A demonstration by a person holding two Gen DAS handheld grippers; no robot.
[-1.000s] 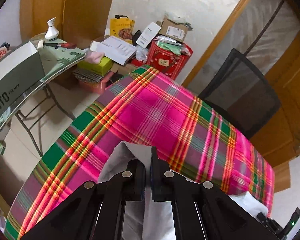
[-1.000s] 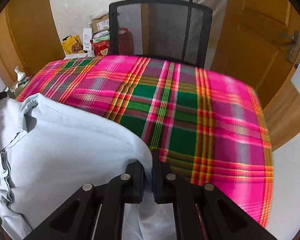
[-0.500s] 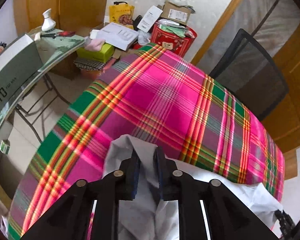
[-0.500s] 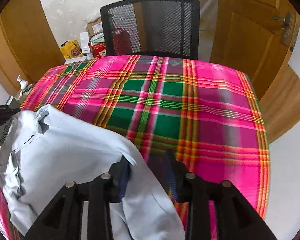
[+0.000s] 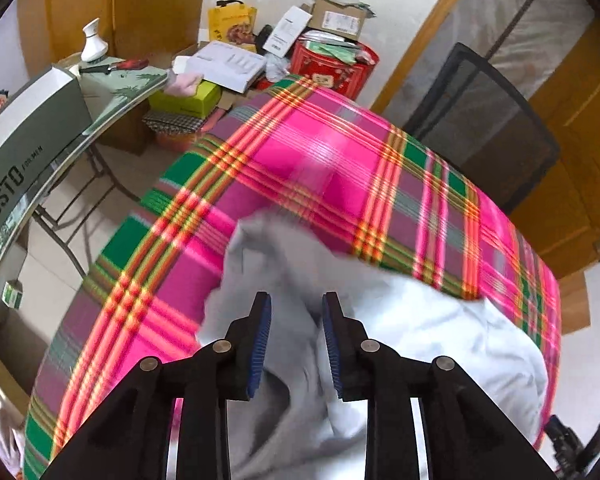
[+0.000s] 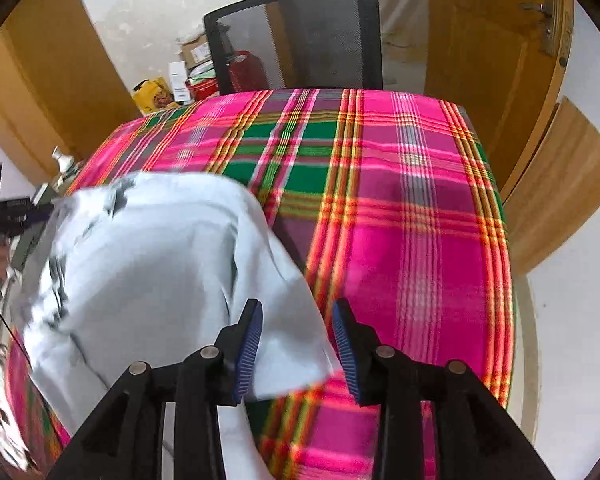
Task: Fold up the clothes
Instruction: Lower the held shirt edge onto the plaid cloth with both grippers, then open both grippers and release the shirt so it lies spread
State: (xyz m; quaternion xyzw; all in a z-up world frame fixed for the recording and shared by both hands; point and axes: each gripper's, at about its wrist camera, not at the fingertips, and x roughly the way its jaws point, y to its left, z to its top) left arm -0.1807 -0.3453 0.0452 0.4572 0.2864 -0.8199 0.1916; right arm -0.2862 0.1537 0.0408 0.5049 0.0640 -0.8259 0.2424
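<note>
A pale blue-grey garment (image 5: 440, 332) lies bunched on the table under a pink, green and orange plaid cloth (image 5: 320, 168). My left gripper (image 5: 295, 300) hangs just over the garment's left end. Its jaws are opening, and loose fabric shows in the gap without being pinched. In the right wrist view the garment (image 6: 160, 260) spreads to the left over the plaid cloth (image 6: 400, 220). My right gripper (image 6: 297, 306) is over its near right corner. Its jaws are opening too, and the corner lies flat between them, free of the pads.
A black mesh chair (image 6: 300, 40) stands at the table's far side. A side table with a grey box (image 5: 28, 148) is to the left. Cartons and a red tin (image 5: 332, 68) are piled on the floor by the wall. Wooden doors (image 6: 492, 60) are at the right.
Both grippers were shut on the garment's edge and have spread their jaws and let it go. The fabric has dropped onto the plaid cloth. The right gripper has shifted along the table.
</note>
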